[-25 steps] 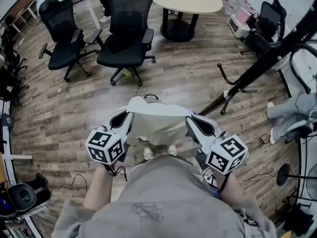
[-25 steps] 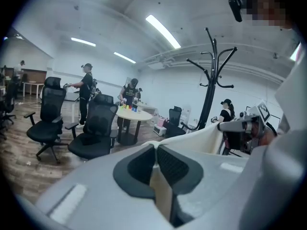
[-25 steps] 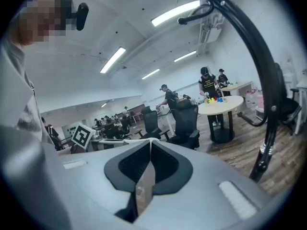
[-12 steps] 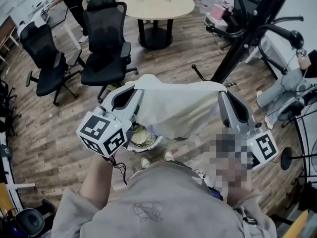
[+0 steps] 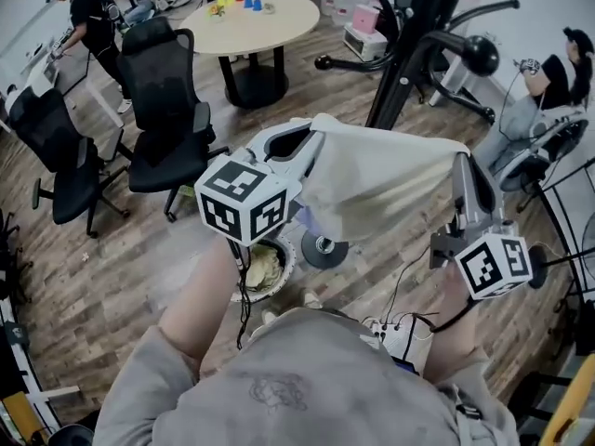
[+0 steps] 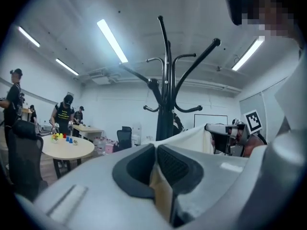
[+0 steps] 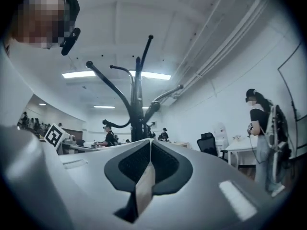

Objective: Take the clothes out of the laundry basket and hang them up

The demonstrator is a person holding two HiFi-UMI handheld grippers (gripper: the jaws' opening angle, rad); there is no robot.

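Note:
A cream-white garment [image 5: 376, 189] hangs stretched between my two grippers at chest height in the head view. My left gripper [image 5: 311, 142] is shut on its left edge, and a strip of the cloth shows pinched between the pads [image 6: 160, 190]. My right gripper [image 5: 462, 170] is shut on the right edge, with cloth clamped in its jaws [image 7: 144, 188]. The black coat stand [image 5: 409, 35] rises just beyond the garment; its curved hooks [image 6: 165, 80] fill both gripper views. The laundry basket [image 5: 265, 268] sits on the floor below my left arm with pale clothes in it.
The coat stand's round base [image 5: 325, 249] rests beside the basket. Two black office chairs [image 5: 163, 110] stand to the left, and a round table [image 5: 251, 21] behind them. People work at the far left [image 5: 84, 12] and right [image 5: 558, 72]. Cables [image 5: 404, 286] lie on the wood floor.
Both grippers have lifted the garment up from above the basket and carried it forward toward the coat stand. The garment is now spread wider between them.

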